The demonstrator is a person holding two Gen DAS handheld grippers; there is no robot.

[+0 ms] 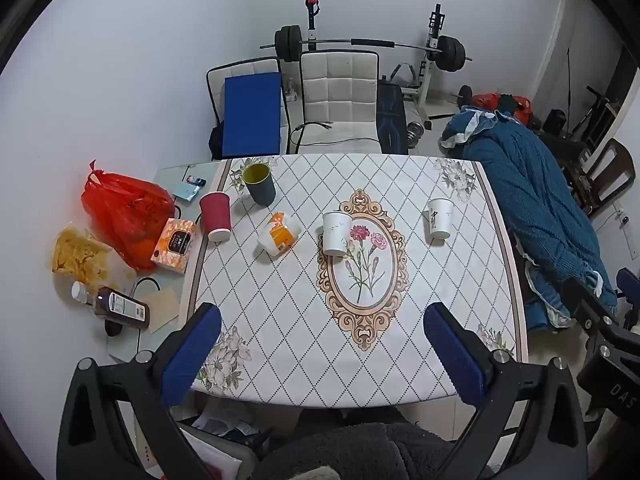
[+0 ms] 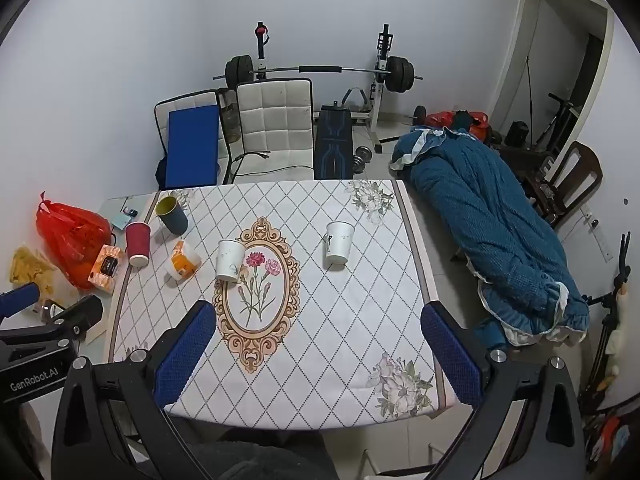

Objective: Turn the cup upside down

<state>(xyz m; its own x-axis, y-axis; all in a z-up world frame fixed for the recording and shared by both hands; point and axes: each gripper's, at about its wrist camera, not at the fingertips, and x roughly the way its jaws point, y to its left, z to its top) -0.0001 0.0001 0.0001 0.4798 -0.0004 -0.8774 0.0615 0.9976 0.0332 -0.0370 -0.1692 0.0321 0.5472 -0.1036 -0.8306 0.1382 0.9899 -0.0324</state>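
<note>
Several cups stand on the patterned tablecloth point(image 1: 300, 340). Two white paper cups stand upright: one at the middle point(image 1: 336, 233) point(image 2: 229, 259) and one to the right point(image 1: 439, 219) point(image 2: 339, 241). A red cup point(image 1: 216, 216) point(image 2: 138, 243), a dark cup with yellow inside point(image 1: 260, 184) point(image 2: 172, 214) and an orange-white cup point(image 1: 279, 234) point(image 2: 183, 265) lying on its side sit at the left. My left gripper point(image 1: 320, 360) and right gripper point(image 2: 316, 356) are open and empty above the table's near edge, well short of the cups.
A red plastic bag point(image 1: 120, 216), an orange box point(image 1: 175, 245), a brown bottle point(image 1: 116, 306) and a snack bag point(image 1: 78, 256) lie at the table's left. Two white chairs point(image 1: 340, 92) stand behind the table. A blue quilt point(image 1: 532, 208) lies to the right.
</note>
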